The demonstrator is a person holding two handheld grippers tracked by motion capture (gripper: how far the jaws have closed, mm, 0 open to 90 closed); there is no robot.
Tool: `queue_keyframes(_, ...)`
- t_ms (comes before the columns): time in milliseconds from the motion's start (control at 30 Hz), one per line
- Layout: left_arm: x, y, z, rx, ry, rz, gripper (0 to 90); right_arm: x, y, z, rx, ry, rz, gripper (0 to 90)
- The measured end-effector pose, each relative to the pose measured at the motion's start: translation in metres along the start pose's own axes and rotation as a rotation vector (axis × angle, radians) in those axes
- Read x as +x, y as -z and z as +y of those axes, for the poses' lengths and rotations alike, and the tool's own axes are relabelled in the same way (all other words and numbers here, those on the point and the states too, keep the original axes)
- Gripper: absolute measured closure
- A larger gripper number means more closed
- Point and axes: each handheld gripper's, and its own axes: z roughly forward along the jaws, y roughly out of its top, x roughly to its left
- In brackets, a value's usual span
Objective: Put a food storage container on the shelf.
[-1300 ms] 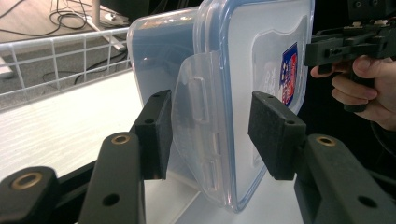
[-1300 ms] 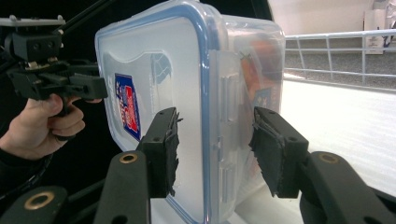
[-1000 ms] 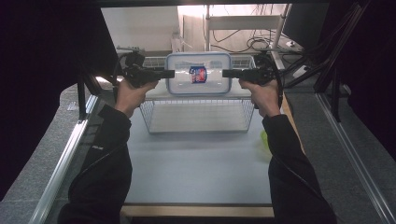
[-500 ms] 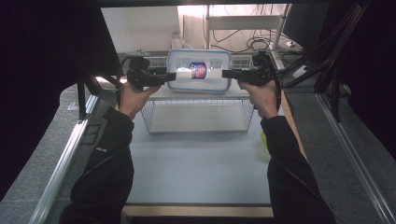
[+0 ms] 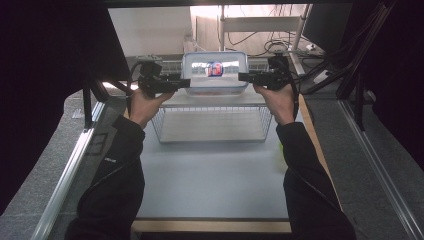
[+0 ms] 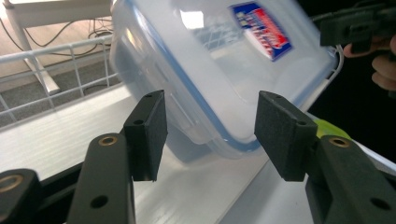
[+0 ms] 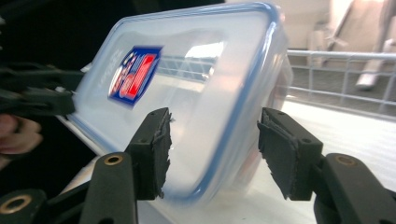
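Container (image 5: 215,75) farther back, between both level grippers (image 5: 186,83) (image 5: 242,77)

Container (image 5: 214,75): clear plastic, blue seal line round lid, red-white-blue label. Wire basket (image 5: 212,125): white. Desk (image 5: 210,180): pale grey-white, wood-tone front edge. Hand-held gripper pads (image 6: 149,130): matt black. Sleeves (image 5: 115,185): black.

Translucent glossy plastic container (image 5: 214,74), white-coated wire basket (image 5: 212,122), smooth matt tabletop (image 5: 210,175), matt black pads (image 6: 149,128)
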Motion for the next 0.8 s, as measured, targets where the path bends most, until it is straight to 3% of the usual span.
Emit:
queue_keyframes(33, 0.0, 0.001, 0.001, -0.008, -0.001, 0.0, 49.7, 0.001, -0.001, 0.0, 0.01, 0.022, -0.019, 47.3)
queue_keyframes(100, 0.0, 0.002, 0.002, -0.018, 0.0, -0.003, 50.0, 0.0, 0.001, -0.001, -0.012, 0.007, 0.001, 49.5)
queue_keyframes(133, -0.001, 0.002, 0.002, -0.015, -0.008, 0.001, 50.6, 0.0, 0.001, -0.001, -0.009, 0.001, 0.004, 50.9)
queue_keyframes(233, -0.008, 0.004, 0.002, -0.018, -0.055, 0.01, 52.6, 0.003, 0.001, -0.002, -0.005, 0.034, -0.011, 51.0)
queue_keyframes(367, -0.015, 0.011, -0.005, -0.009, -0.086, 0.033, 54.7, 0.007, 0.008, -0.008, -0.012, 0.081, -0.018, 56.2)
queue_keyframes(500, -0.022, 0.013, -0.022, 0.017, -0.082, 0.049, 62.6, 0.009, 0.012, -0.02, 0.002, 0.097, -0.033, 70.4)
queue_keyframes(633, -0.024, 0.002, -0.033, 0.063, -0.079, 0.049, 72.0, 0.01, 0.003, -0.03, 0.057, 0.104, -0.004, 84.9)
queue_keyframes(700, -0.022, -0.003, -0.032, 0.076, -0.083, 0.083, 74.7, 0.011, -0.002, -0.032, 0.064, 0.103, -0.001, 87.9)
queue_keyframes(800, -0.016, -0.006, -0.028, 0.071, -0.055, 0.08, 75.8, 0.011, -0.007, -0.031, 0.061, 0.099, -0.013, 88.7)
